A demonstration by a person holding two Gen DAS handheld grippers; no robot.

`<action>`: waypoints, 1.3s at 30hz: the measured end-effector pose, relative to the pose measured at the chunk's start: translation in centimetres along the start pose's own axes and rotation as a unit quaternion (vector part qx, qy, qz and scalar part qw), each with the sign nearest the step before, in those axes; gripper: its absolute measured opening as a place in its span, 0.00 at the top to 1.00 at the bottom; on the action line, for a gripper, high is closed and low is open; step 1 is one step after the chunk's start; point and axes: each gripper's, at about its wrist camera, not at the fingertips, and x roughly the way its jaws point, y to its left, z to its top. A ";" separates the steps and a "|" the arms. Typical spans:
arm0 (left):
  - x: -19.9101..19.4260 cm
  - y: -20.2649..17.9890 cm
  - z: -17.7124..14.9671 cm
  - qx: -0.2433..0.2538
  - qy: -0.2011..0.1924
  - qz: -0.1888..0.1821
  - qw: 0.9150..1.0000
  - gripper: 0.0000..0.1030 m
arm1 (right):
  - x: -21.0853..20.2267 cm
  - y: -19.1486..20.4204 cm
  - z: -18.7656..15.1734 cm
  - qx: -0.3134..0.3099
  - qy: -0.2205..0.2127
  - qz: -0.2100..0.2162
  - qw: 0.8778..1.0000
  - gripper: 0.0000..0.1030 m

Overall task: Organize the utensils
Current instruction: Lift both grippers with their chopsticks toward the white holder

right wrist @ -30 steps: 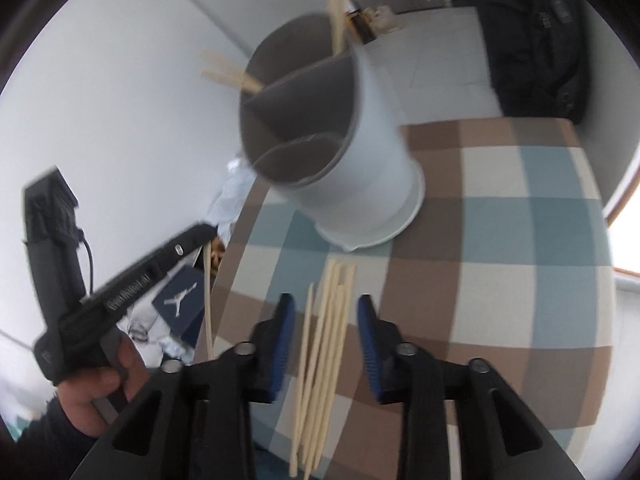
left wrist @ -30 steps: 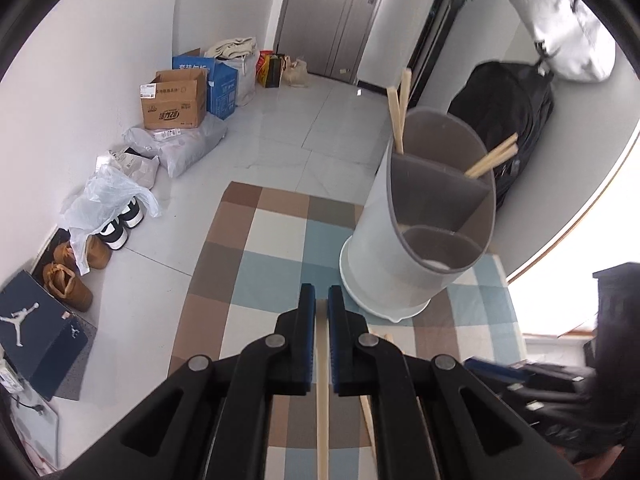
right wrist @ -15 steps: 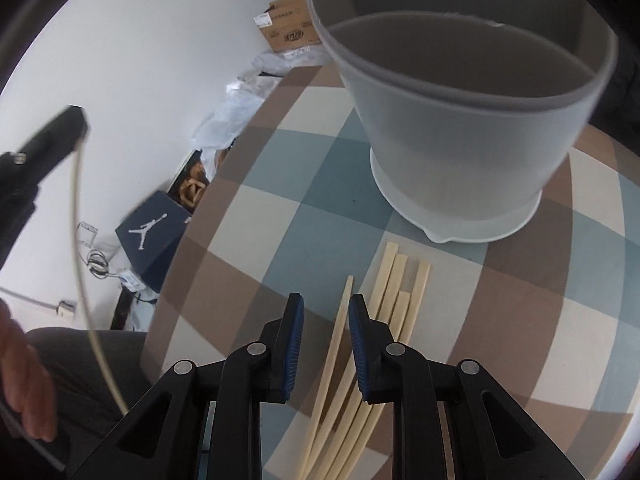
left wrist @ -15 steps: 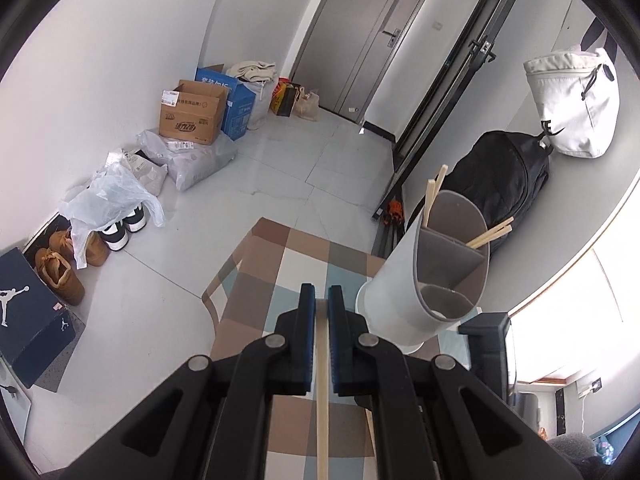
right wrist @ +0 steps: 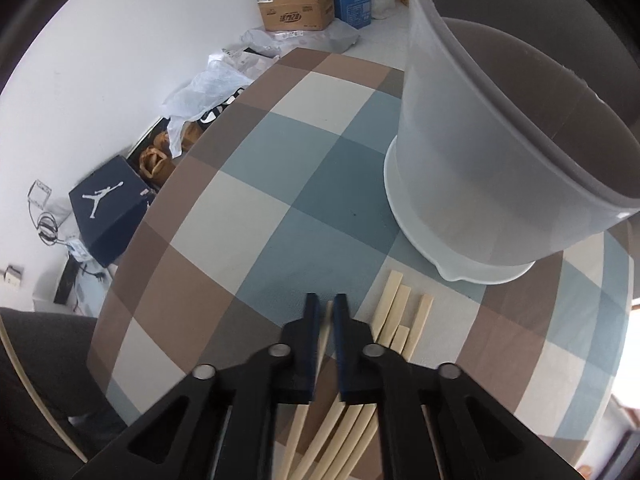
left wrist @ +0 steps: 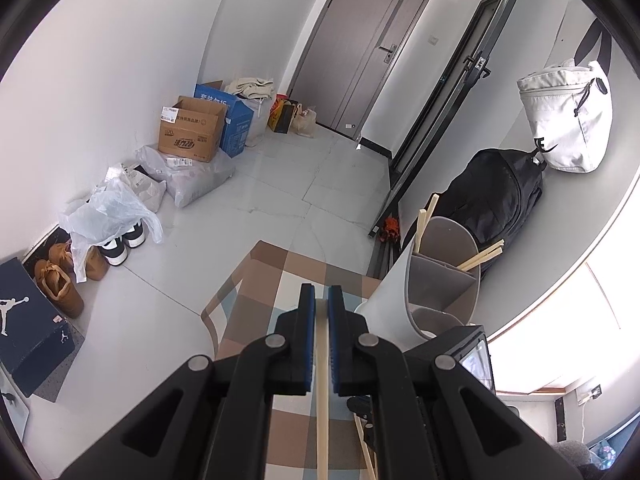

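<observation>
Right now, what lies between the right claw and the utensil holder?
In the right wrist view, bare checkered tablecloth separates the right claw from the utensil holder.

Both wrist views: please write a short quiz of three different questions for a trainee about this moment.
1. True or false: the left hand-held gripper is shut on one chopstick.
2. Multiple choice: where are the loose chopsticks lying? A) on the floor; B) on the checked tablecloth in front of the grey utensil holder; C) inside the cardboard box.
3. Fill in: the right hand-held gripper has its fingers on either side of one ____ at the left edge of the pile.

Key: 1 true; 2 B; 3 chopstick.
</observation>
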 end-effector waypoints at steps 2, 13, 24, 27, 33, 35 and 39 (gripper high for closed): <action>-0.1 -0.1 0.0 0.000 -0.001 0.000 1.000 0.98 | -0.3 -0.7 0.0 0.017 -0.010 0.004 1.000 0.97; -0.8 -1.9 0.9 0.007 -0.019 -0.015 1.000 0.98 | -6.7 -1.6 -0.4 0.034 -0.120 0.023 0.992 0.98; -2.6 -5.8 1.6 0.059 -0.071 -0.013 0.996 0.98 | -14.6 -2.7 -3.9 0.038 -0.262 0.021 0.964 0.98; -2.6 -6.4 1.8 0.072 -0.077 -0.013 0.994 0.98 | -15.4 -3.1 -4.5 0.038 -0.276 0.024 0.960 0.98; -2.7 -7.4 2.2 0.084 -0.079 -0.010 0.993 0.98 | -16.4 -3.6 -5.0 0.046 -0.289 0.044 0.955 0.98; -2.7 -7.6 2.2 0.089 -0.078 -0.007 0.993 0.98 | -16.9 -3.7 -5.3 0.047 -0.294 0.048 0.954 0.99; -2.8 -7.9 2.3 0.093 -0.076 -0.004 0.993 0.98 | -17.6 -4.0 -5.5 0.053 -0.301 0.064 0.950 0.99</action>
